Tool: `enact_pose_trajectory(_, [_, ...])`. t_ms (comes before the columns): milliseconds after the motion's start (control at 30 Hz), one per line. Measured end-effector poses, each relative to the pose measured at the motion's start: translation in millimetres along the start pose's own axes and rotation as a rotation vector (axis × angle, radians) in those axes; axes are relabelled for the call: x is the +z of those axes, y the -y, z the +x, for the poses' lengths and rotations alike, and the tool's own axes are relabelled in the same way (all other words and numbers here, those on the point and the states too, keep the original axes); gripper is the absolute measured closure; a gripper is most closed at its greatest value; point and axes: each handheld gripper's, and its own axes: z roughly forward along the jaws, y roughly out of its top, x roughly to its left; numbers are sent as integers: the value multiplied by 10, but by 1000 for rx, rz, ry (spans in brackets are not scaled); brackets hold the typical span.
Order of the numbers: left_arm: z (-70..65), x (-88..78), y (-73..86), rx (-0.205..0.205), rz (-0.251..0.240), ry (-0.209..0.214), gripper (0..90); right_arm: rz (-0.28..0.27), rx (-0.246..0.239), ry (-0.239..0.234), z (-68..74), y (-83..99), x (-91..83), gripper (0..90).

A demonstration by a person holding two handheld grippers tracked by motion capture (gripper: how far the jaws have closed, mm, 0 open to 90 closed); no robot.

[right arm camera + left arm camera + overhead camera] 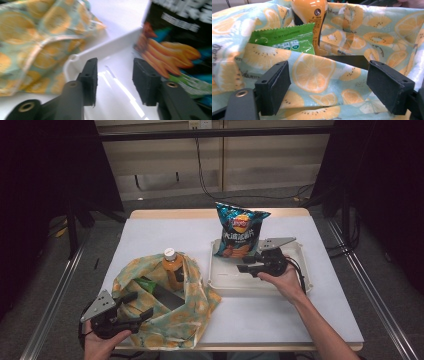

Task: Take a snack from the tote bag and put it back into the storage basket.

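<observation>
A cloth bag (200, 307) printed with orange slices lies open at the table's near left. An orange juice bottle (172, 265), a green packet (147, 284) and a dark flat item (167, 297) stand inside it. My left gripper (137, 305) is at the bag's near rim, open; in the left gripper view the bag fabric (262, 56) runs between the wide jaws (328, 75) without being pinched, with the bottle (312, 10) and green packet (284, 37) beyond. My right gripper (243, 264) hangs open over the white tray (220, 285), nothing between its pads (115, 67), beside the upright chips bag (240, 232).
The tray's rim (105, 50) separates the chips bag (175, 50) from the cloth bag (30, 42) in the right gripper view. White table surface (280, 315) extends in front of the tray. Metal rails run along both table sides.
</observation>
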Motion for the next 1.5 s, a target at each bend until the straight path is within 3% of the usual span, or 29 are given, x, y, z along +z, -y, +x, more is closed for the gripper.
enact_pose_trajectory(133, [20, 0, 7, -13, -4, 1, 172, -42, -20, -3, 183, -33, -46, 437])
enact_pose_trajectory(267, [30, -2, 9, -13, -3, -6, 161, -102, -22, -11, 344, -56, -92, 394])
enact_pose_trajectory(367, [41, 7, 17, -26, -3, -14, 162, -117, -43, -33, 469, -88, -60, 371])
enact_pose_trajectory(633, [68, 0, 24, -21, -6, -10, 182, -134, -84, -156, 791, -201, 169, 475])
enact_pose_trajectory(1067, [56, 7, 25, -16, -1, -10, 175, -201, -103, -222, 1009, -425, 341, 445])
enact_pose_trajectory(1233, [57, 14, 28, -14, 5, -9, 175, -218, -116, -268, 1113, -528, 443, 443])
enact_pose_trajectory(1500, [79, 73, 53, -13, 46, -8, 201, -196, -121, -333, 1243, -613, 667, 496])
